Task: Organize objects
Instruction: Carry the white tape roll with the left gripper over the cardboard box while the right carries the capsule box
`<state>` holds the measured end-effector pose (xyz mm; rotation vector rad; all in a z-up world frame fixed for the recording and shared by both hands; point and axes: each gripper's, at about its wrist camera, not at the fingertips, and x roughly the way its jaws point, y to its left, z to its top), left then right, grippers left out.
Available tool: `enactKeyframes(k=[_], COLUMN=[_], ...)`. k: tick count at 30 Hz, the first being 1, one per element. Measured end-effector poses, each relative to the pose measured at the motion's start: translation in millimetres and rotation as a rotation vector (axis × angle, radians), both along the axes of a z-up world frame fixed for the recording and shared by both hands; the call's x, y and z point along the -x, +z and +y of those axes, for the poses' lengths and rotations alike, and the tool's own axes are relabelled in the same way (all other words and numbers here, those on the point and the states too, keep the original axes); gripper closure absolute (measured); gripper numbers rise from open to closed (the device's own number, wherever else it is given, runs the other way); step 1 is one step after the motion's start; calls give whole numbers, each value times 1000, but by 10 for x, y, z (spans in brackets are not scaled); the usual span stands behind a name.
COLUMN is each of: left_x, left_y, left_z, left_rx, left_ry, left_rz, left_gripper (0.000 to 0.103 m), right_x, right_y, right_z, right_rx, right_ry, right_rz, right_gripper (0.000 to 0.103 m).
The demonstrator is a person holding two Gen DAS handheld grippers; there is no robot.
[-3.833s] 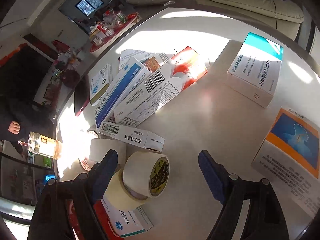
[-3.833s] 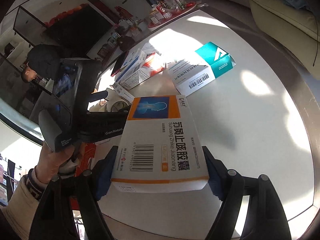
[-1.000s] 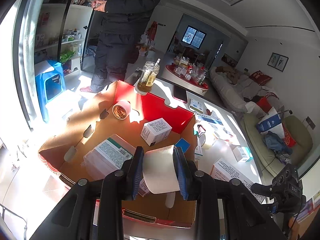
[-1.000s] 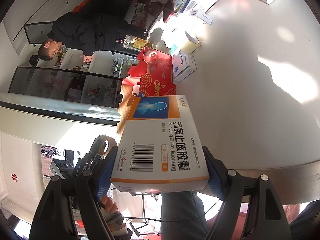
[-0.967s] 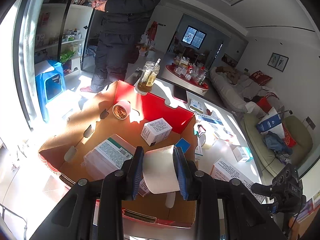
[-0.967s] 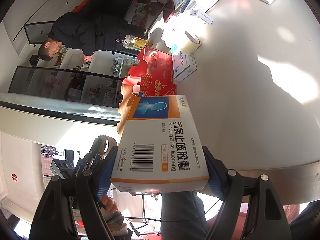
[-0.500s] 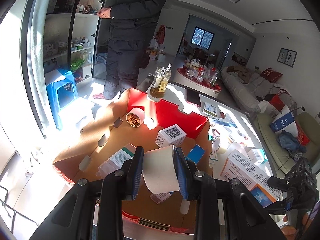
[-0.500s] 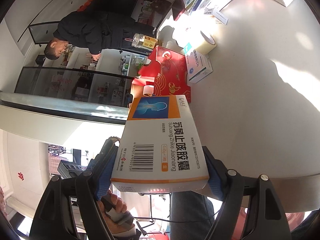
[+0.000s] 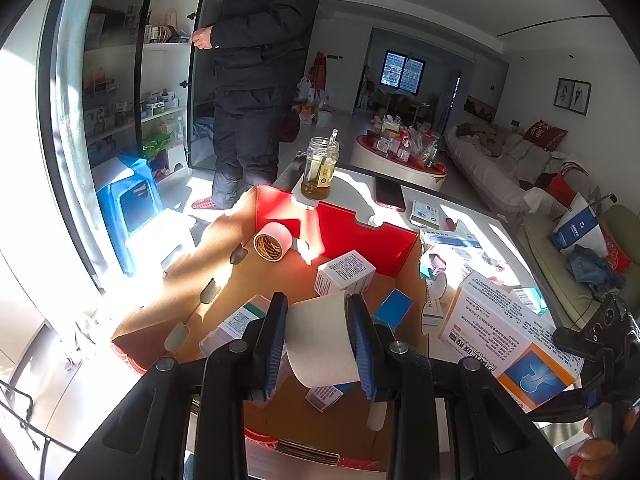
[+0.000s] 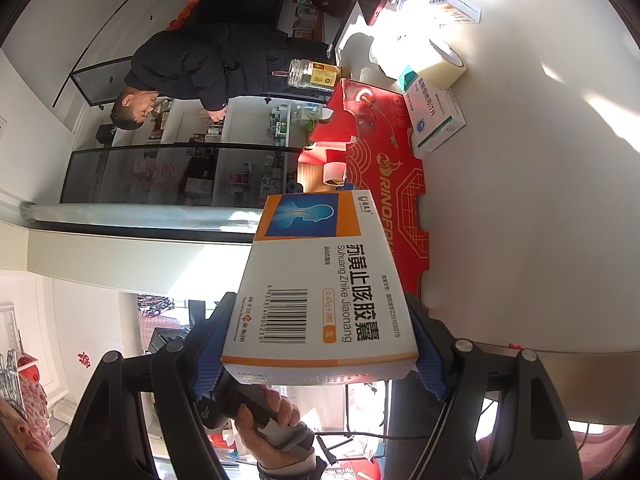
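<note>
The left gripper (image 9: 318, 350) is clamped on a white roll of tape (image 9: 323, 342), which sits squarely between the two blue-padded fingers (image 9: 274, 344), its curved side facing the camera and its flat ends pressed by the pads. The roll is held in the air above an open cardboard box with red outer walls (image 9: 360, 236) that stands beside the white table (image 9: 352, 194). Inside the box lie a second roll of tape with a dark printed core (image 9: 273, 241), a small white medicine carton (image 9: 345, 273) and a teal-and-white carton (image 9: 242, 318) partly hidden behind the left finger.

The right gripper (image 10: 320, 354) is closed on a large white and orange medicine box with a blue picture and a barcode (image 10: 324, 280). The box lies flat between the blue pads, its long sides gripped near the barcode end, and it juts forward past the fingertips. It is held off the table edge, near the red box wall (image 10: 394, 184). A glass jar of amber liquid (image 9: 320, 168) stands on the table corner.
</note>
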<state>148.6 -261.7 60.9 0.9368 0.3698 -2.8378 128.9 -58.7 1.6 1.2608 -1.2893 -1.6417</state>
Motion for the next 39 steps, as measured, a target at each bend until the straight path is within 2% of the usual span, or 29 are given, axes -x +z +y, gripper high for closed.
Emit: enactKeyframes(k=[18,35,39], left_x=[39,21,31], left_y=[-71,-140,-144], left_z=[-45,-190,-179], left_rx=[-35,-105,-95], left_ry=[-12,14,15], left_rz=[-25,-44,-46], left_gripper=[70,70,70], right_x=[25,57,71], right_y=[-23,-69,-71], right_z=[35,-63,-73], right_rx=[-9,-9,-8], right_ry=[-2,18,22], right_rz=[-6,-7,-7], right_gripper=[24,24,24])
